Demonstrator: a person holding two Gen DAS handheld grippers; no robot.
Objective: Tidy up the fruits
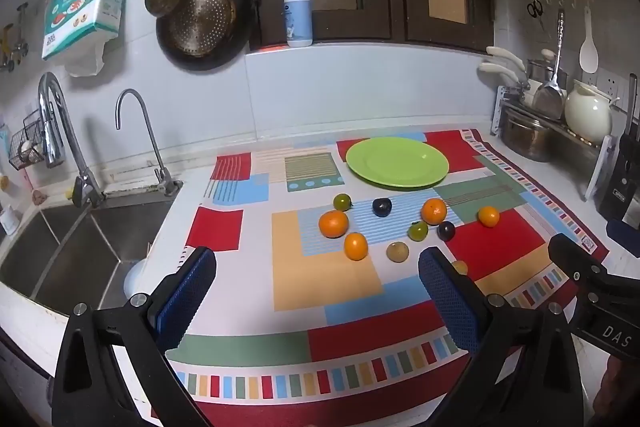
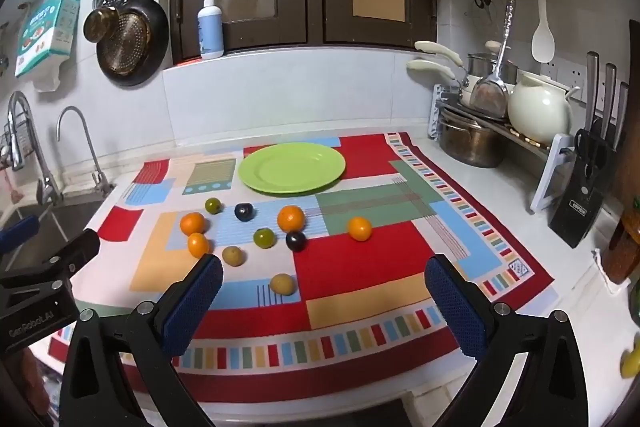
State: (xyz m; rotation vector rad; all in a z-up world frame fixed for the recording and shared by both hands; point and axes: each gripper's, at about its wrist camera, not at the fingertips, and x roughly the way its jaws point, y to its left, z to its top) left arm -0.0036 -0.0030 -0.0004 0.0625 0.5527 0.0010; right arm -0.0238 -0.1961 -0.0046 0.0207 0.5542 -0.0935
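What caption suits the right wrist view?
Open right gripper hovers over a patterned cloth strewn with small fruits, empty green plate behind them.

Both wrist views angled down over the counter's near edge, left view set toward the sink (image 1: 80, 247), right view toward the knife block (image 2: 584, 195), green plate (image 1: 396, 163) and scattered fruit shared mid-distance.

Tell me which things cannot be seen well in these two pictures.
- Left wrist view: a yellowish fruit is mostly hidden behind the left gripper finger.
- Right wrist view: something yellow is cut off by the picture's edge.
- Both views: the soap bottle label is too small to read.
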